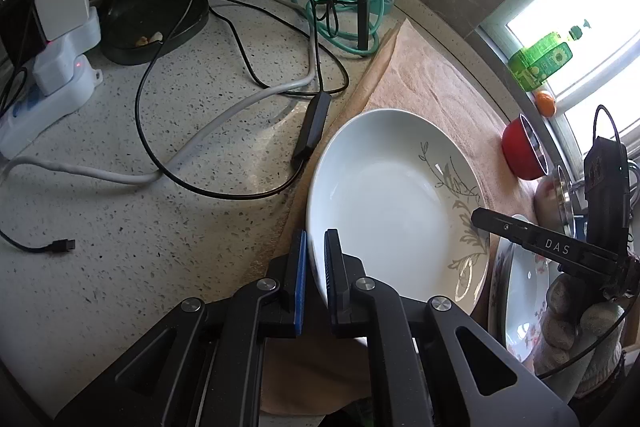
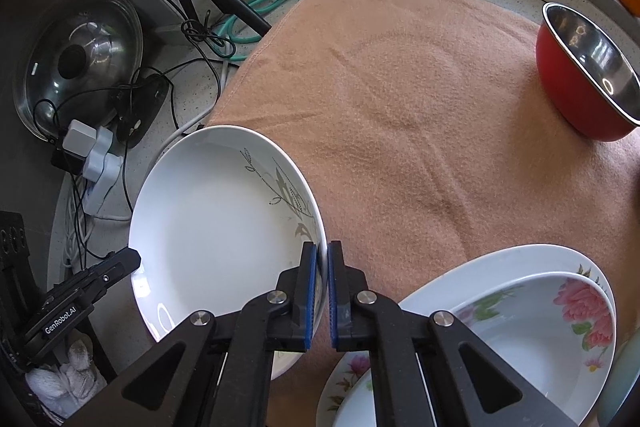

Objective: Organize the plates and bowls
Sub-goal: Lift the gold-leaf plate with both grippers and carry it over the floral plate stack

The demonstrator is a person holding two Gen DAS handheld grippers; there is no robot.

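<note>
The speckled worktop (image 1: 168, 227) carries a peach towel (image 2: 420, 115), tangled black cables (image 1: 224, 163), a white power strip (image 1: 44, 103) and a coiled green hose (image 1: 344, 15).

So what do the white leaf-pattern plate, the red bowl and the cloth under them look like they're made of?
White plate: likely glazed ceramic or porcelain; glossy, with soft highlights and a printed grey leaf motif. Red bowl: metal, probably stainless steel inside, given the mirror-like reflections; red coating outside. Cloth: a peach-brown towel, matte and fuzzy, with a stitched hem.
</note>
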